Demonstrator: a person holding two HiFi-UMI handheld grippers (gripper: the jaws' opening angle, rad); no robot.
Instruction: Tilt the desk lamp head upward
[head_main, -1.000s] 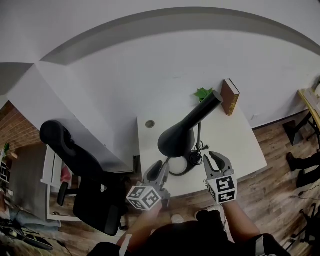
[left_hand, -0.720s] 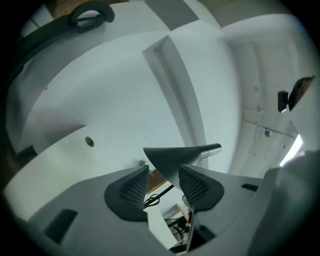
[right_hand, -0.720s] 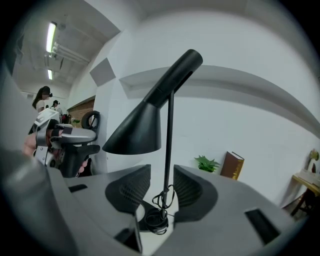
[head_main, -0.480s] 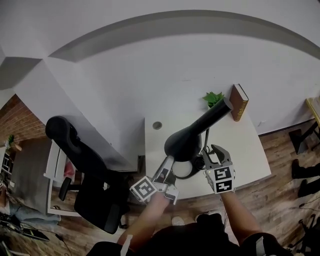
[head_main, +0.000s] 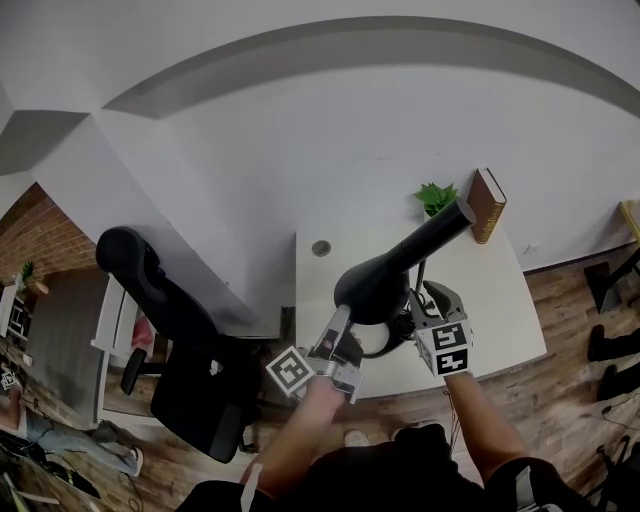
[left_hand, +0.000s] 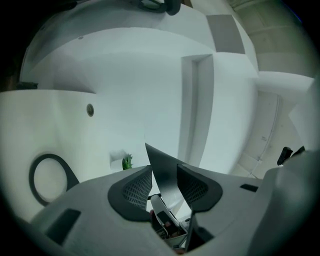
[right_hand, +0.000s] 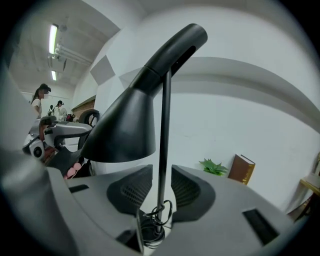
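A black desk lamp stands on the white desk (head_main: 505, 300), its cone head (head_main: 372, 287) pointing down and to the left. My left gripper (head_main: 338, 330) is at the head's lower rim. In the left gripper view the dark rim (left_hand: 161, 159) fills the gap between the pads, and the left gripper (left_hand: 163, 168) is closing on it. My right gripper (head_main: 428, 300) is beside the upright pole. That thin pole (right_hand: 163, 125) runs between the closing jaws of the right gripper (right_hand: 161, 175), with a slim gap on each side. A coiled cable (right_hand: 156, 214) lies at the pole's foot.
A brown book (head_main: 488, 205) and a small green plant (head_main: 433, 195) stand at the desk's back edge against the wall. A grommet hole (head_main: 320, 247) is at the desk's left. A black office chair (head_main: 170, 330) stands left of the desk. People (right_hand: 41, 97) stand far off.
Both grippers have moved from the desk's front edge up to the lamp. The left one now has the head's rim between its jaws, and the right one straddles the pole.
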